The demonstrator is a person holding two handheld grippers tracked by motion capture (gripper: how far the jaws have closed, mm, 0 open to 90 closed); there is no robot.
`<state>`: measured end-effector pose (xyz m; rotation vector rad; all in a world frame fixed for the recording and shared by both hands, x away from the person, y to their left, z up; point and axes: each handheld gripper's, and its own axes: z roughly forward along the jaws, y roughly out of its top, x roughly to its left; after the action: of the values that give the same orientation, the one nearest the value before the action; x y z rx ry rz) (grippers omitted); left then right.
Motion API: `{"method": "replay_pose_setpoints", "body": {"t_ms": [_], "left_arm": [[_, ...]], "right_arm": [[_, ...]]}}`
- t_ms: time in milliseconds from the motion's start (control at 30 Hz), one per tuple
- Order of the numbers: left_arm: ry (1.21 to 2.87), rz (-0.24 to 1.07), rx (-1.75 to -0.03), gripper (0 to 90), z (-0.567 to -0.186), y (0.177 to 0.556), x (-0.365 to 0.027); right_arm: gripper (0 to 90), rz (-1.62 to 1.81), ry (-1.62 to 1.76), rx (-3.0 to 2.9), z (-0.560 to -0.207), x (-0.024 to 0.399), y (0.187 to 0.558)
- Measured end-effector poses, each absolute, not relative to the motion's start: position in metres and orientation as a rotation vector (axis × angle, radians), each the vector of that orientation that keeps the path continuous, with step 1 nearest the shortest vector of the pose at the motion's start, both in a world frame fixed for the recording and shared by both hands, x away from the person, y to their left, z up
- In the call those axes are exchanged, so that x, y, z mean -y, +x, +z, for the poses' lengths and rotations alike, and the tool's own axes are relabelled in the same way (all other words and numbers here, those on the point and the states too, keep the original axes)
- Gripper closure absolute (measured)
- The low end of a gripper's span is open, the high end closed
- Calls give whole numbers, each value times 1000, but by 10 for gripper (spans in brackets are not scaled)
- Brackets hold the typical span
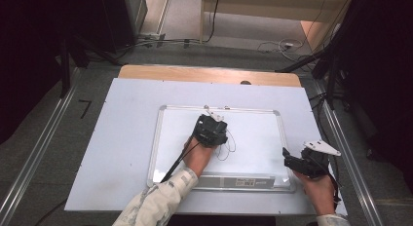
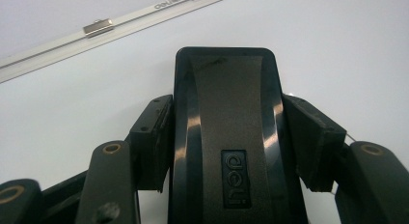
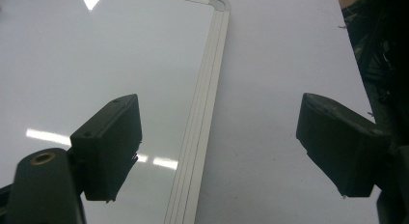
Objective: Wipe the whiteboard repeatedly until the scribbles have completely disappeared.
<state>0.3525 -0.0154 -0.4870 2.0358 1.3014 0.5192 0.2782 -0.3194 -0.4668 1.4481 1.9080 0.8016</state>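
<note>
A black eraser with a raised logo sits between the pads of my left gripper, which is shut on it. That left gripper is over the upper middle of the whiteboard, with the eraser facing the board surface. Thin pen scribbles lie just to the gripper's right. My right gripper hovers at the board's right edge. Its jaws stand wide open with nothing between them, straddling the board's metal frame.
The whiteboard lies on a white sheet covering a wooden table. Its pen tray runs along the near edge. Cables and stand legs crowd the floor beyond the table.
</note>
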Motion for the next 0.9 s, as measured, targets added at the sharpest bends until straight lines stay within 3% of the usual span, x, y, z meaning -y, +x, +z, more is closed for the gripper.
{"method": "replay_pose_setpoints", "body": {"t_ms": [900], "left_arm": [[2077,492,-1246,405,-487,345,47]], "right_arm": [[149,804,1450,-1905,-467,319,278]]}}
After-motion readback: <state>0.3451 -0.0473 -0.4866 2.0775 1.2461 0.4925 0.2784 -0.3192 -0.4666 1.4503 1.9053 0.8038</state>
